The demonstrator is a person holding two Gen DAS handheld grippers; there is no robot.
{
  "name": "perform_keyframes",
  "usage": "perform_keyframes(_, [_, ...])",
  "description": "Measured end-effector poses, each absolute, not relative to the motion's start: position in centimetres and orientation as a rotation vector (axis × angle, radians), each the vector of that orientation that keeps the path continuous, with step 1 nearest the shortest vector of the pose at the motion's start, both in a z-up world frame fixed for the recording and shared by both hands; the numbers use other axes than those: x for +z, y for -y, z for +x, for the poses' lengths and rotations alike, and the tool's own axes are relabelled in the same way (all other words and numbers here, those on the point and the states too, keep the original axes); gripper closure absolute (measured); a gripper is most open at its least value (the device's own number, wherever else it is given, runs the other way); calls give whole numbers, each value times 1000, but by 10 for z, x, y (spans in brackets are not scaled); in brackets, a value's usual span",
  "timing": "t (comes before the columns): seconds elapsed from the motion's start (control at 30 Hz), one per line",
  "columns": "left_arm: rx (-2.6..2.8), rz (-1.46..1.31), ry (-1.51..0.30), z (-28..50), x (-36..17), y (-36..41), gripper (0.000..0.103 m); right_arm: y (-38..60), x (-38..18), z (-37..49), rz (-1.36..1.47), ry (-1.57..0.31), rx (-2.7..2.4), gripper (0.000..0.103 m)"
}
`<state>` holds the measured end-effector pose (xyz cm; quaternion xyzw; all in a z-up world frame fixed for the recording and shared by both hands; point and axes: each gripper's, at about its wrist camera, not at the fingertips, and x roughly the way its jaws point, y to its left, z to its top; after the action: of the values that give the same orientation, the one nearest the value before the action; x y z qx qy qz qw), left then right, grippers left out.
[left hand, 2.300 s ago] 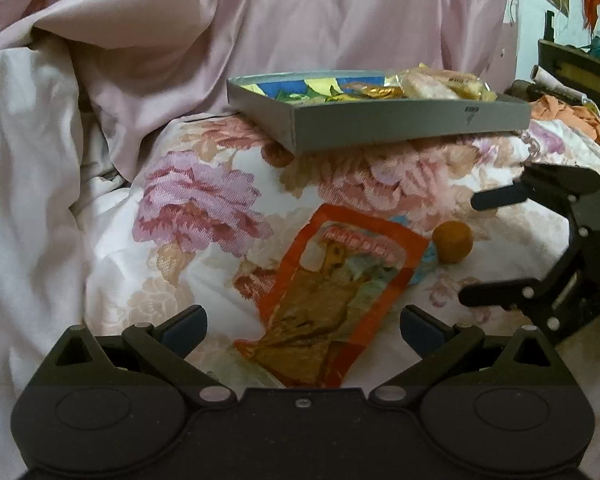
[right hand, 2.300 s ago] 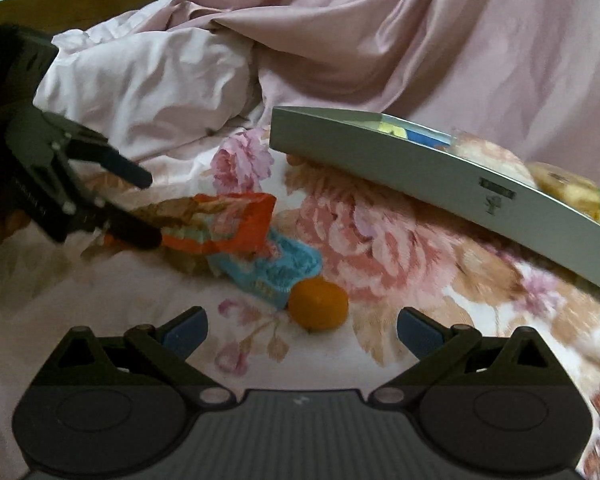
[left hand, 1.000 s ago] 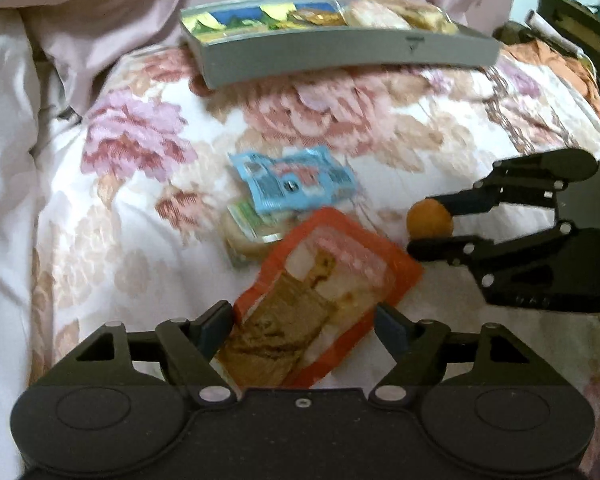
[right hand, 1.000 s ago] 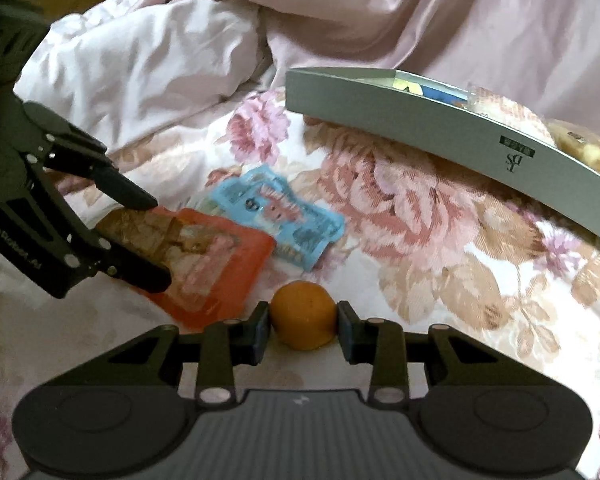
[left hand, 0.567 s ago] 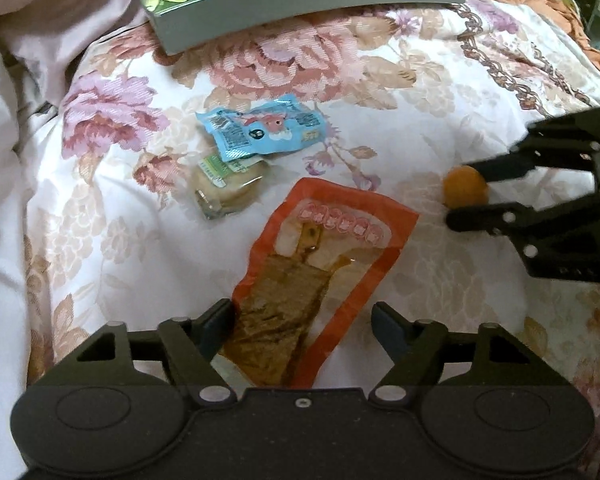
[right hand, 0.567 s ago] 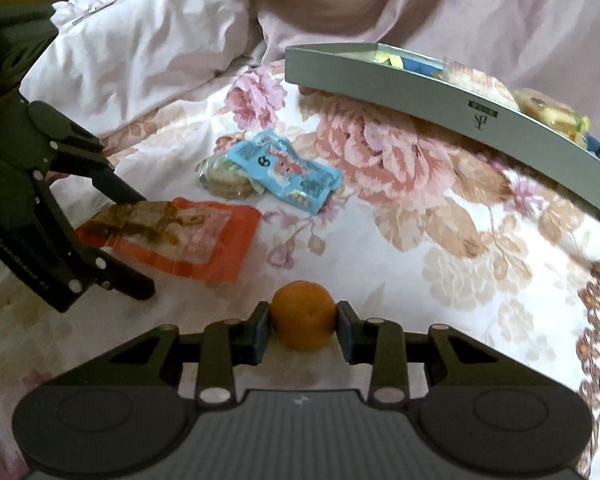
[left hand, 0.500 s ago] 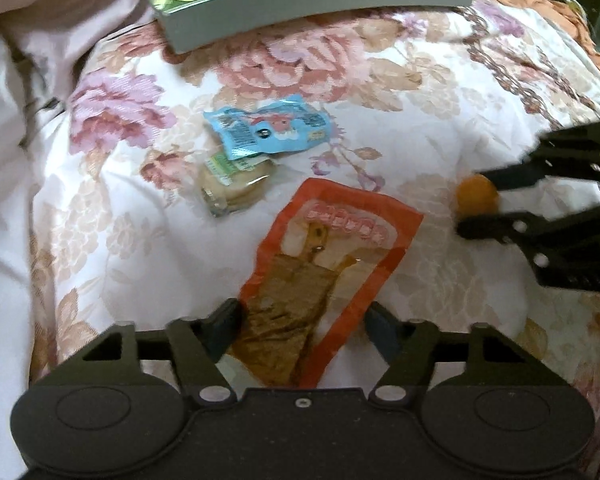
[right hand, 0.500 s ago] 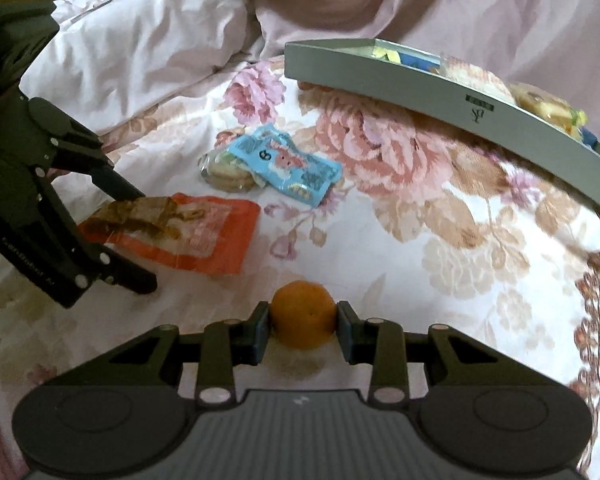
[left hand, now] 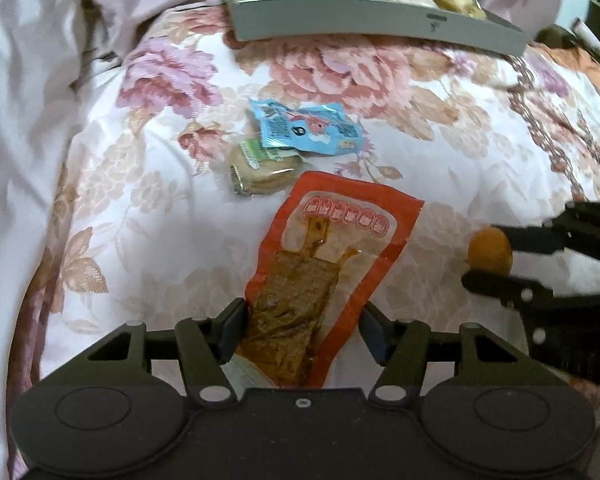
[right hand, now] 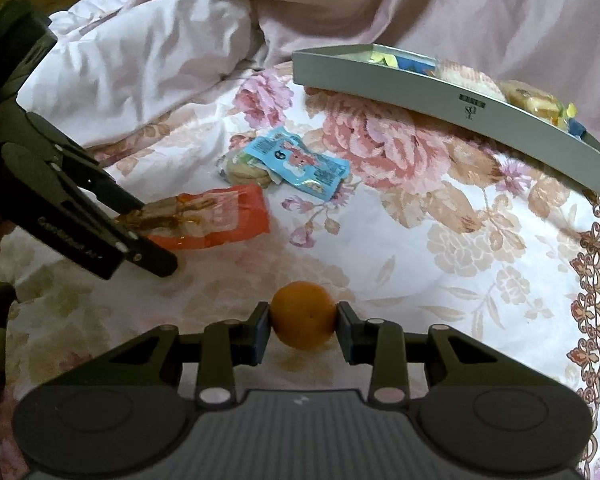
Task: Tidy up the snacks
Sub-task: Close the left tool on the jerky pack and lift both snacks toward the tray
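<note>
Our right gripper (right hand: pixel 303 332) clamps the orange ball (right hand: pixel 303 321). Our left gripper (left hand: pixel 300 330) pinches the near end of the orange packet (left hand: pixel 324 272). Beyond lie the blue packet (left hand: pixel 304 130) overlapping a wrapped cookie (left hand: pixel 262 174), then the gray tray (left hand: pixel 380 24) on the floral quilt (left hand: pixel 440 120).

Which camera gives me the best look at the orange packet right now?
The left wrist view: the orange packet lies flat and face-up, its print and contents visible, running into the left gripper. The right wrist view shows it edge-on, foreshortened, partly behind the left gripper's fingers.

Your small round orange fruit (right hand: pixel 303 315) sits pinched off the bedspread; the orange foil jerky packet (left hand: pixel 325 268) lies flat, its near end clamped.
</note>
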<state>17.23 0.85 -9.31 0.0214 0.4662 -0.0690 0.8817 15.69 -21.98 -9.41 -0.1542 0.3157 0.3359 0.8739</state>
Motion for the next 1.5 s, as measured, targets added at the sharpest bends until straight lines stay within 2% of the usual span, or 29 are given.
perform_keyframes(0.7, [-114,-92,-907,167,-83,-7,47,211,-89,142,-347,-532,758,64])
perform_keyframes(1.03, [-104,-129,-891,164,-84,-10,47,207,-110,150,-337,-659,755,60])
perform_keyframes(1.13, [-98,-135,-877,163,-83,-11,48,205,-115,152,-341,-667,741,65])
perform_keyframes(1.5, [-68,-193,-768,159,-70,-15,49,207,-103,145,-324,-560,736,66])
